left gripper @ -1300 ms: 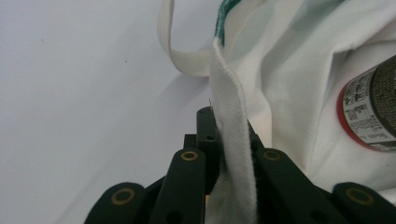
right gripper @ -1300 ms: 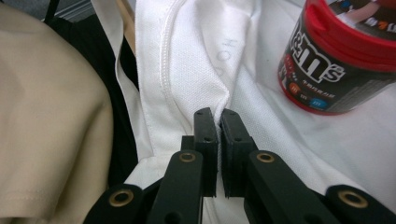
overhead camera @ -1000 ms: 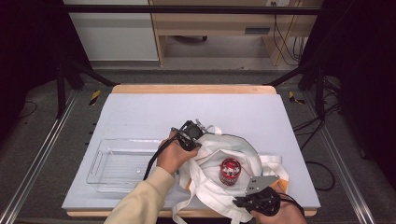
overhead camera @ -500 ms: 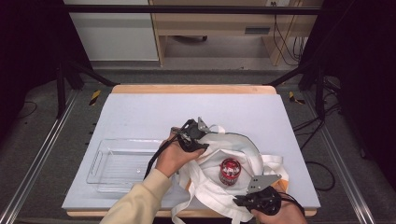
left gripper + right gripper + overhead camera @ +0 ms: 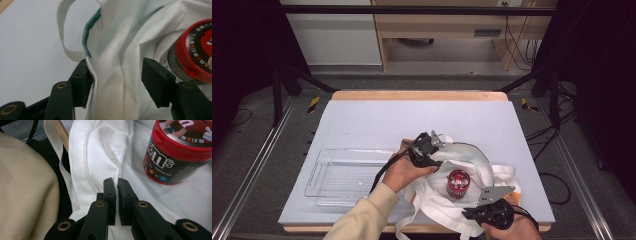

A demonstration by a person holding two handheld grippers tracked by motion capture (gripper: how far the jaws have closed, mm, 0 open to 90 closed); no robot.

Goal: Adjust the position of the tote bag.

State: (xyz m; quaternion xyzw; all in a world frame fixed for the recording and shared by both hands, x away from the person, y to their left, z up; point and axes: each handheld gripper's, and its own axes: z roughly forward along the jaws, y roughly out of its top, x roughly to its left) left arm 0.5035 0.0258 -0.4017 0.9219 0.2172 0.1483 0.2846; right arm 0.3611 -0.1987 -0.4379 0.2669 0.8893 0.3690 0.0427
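A white cloth bag lies open at the table's front right, with a red-lidded candy jar standing inside it. My left gripper is at the bag's far-left rim. In the left gripper view its jaws have just been opening. The green-stitched bag edge hangs between them, against the left pad and apart from the right one, so the left gripper is open. The jar sits just beyond. My right gripper is at the bag's near rim. This right gripper is shut on a fold of the bag, with the jar close behind.
A clear plastic tray lies on the grey mat left of the bag. The bag's handles trail over the wooden front edge. A beige sleeve is close on the left in the right gripper view.
The left gripper's jaws have spread apart and let go of the bag's rim, which now hangs loosely between them. The right gripper and the jar have not moved.
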